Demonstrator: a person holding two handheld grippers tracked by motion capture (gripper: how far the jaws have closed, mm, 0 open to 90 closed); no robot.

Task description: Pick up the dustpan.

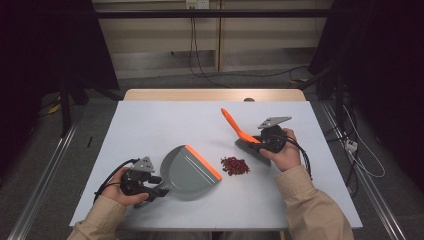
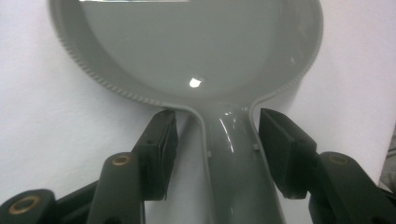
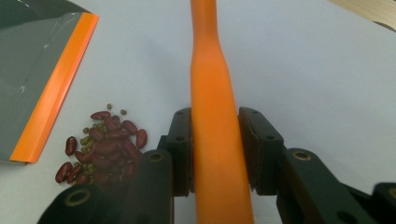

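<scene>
A grey dustpan with an orange lip lies flat at the front left of the white table. My left gripper is open, its jaws either side of the pan's handle with a gap on each side. A small pile of red beans and green peas sits just right of the lip. My right gripper is shut on the orange handle of a brush. The handle slants up and away, and the bristles rest on the table right of the pile.
Bare white tabletop stretches across the back and the far left. A wooden edge runs behind the white top. Cables and metal floor rails lie beside the table.
</scene>
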